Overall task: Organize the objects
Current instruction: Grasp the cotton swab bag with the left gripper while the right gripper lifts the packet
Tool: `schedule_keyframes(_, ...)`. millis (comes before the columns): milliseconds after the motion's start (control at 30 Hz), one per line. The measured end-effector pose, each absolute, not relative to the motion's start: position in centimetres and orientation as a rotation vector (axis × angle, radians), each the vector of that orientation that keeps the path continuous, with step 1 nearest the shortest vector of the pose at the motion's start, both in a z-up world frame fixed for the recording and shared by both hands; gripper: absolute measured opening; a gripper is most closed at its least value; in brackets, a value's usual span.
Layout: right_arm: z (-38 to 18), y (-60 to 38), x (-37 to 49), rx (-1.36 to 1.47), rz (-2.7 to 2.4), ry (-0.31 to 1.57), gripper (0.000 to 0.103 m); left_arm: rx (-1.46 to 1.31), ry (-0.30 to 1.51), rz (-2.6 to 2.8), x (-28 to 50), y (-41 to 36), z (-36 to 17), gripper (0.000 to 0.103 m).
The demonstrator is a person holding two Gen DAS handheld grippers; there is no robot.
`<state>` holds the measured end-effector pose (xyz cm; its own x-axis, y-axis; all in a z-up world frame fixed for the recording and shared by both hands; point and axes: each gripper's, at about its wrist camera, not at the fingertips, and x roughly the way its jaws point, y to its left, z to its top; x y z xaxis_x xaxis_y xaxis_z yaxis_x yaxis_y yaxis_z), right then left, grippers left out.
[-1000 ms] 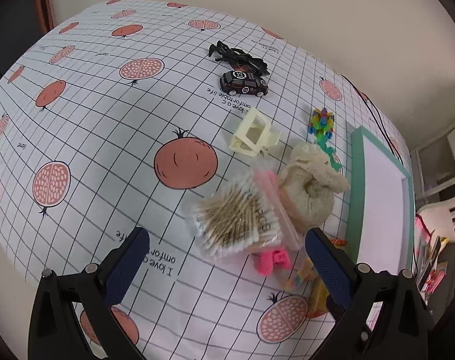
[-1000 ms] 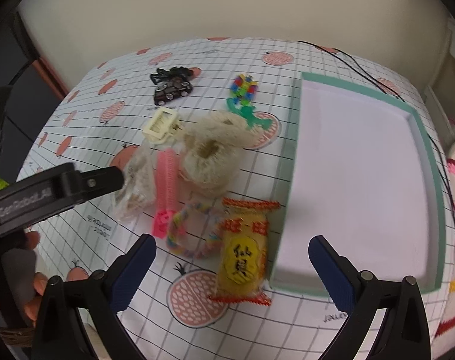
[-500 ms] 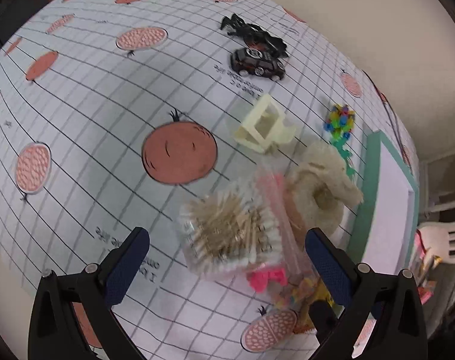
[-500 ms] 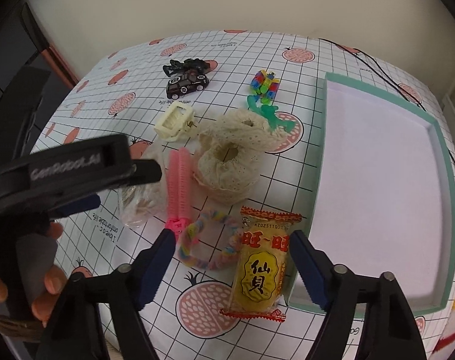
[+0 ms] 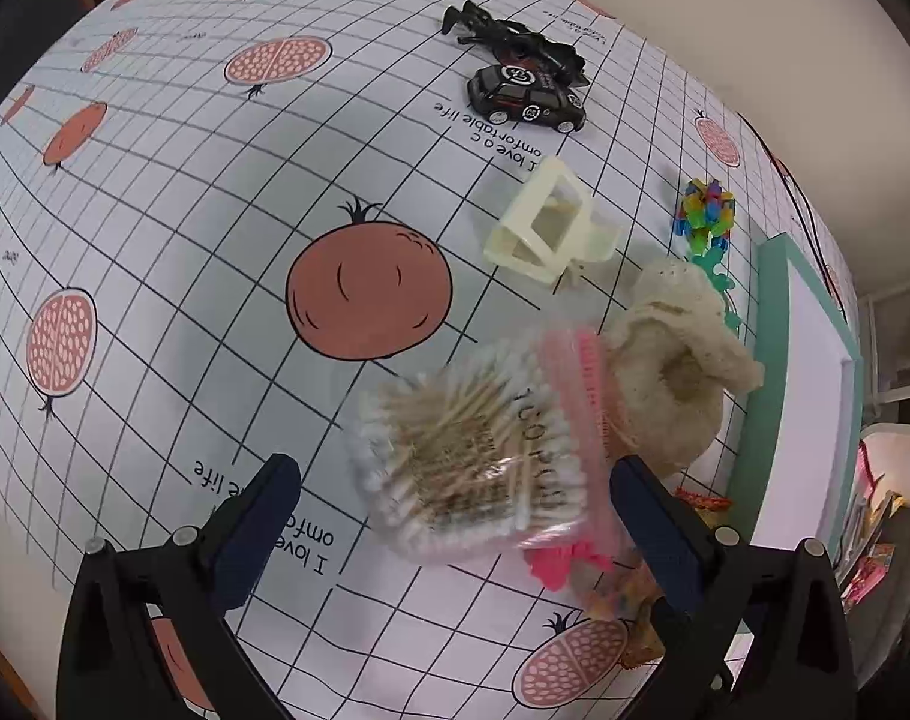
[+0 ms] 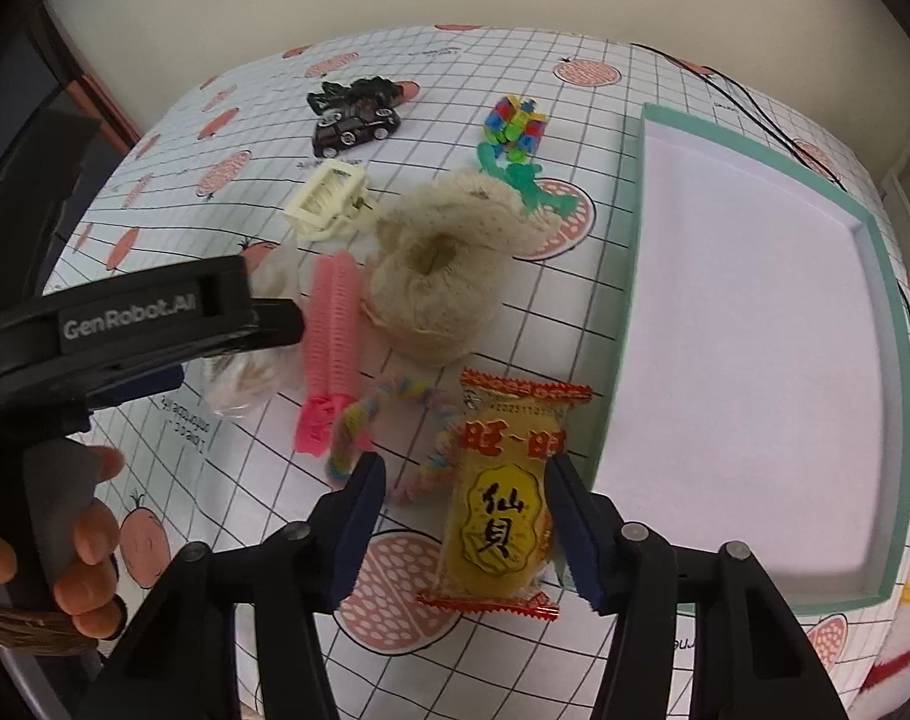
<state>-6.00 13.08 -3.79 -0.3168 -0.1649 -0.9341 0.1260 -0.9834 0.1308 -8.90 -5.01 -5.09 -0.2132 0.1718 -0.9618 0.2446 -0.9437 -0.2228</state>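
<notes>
Now we have both tools low over the clutter on the bench [image 5: 155, 192], and this is where it can slip. Our right gripper [image 6: 463, 519] straddles the yellow snack packet [image 6: 502, 510], its 2 fingers [image 6: 359, 516] at a middling spread: the right one looks to touch the wrapper's edge, the left one stands clear of it beside the pastel braided ring [image 6: 395, 414]. If we close from here, we judge the crinkly wrapper could skate sideways, or the left finger could drag the ring along with it. The teal tray [image 6: 748, 147] sits just beside the packet, white floor bare, so a high rim clip on the way over is another risk.

On the other side, our left gripper [image 5: 455, 534] hovers with fingers [image 5: 257, 516] wide apart, holding nothing, bracketing the bag of cotton swabs [image 5: 472, 450]. That bag lies against the pink comb [image 5: 580, 360] and the cream lace roll [image 5: 676, 360], so a pinch could snag loose plastic only and let the bag sag, or nudge the comb out of line. The bag is slightly blurred, so we cannot tell whether a finger touches it.

Farther back, untouched: the cream hair claw [image 5: 550, 222], the black toy car [image 5: 526, 99] and the colourful block toy [image 5: 703, 213].
</notes>
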Motion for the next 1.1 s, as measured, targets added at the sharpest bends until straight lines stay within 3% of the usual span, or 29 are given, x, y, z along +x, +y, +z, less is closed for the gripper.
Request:
schedule_keyframes(700,-5.1,12.4,-5.8,1.799,-2.341,-0.008,0.05,1.926,0.487,-2.263,-8.4,-7.6,-6.9,0.102)
schedule_keyframes(1100,-5.3,11.8,-5.6,1.817,-2.323,0.058,0.043,1.934,0.413,-2.297,-7.9,-8.4,-7.1,0.087)
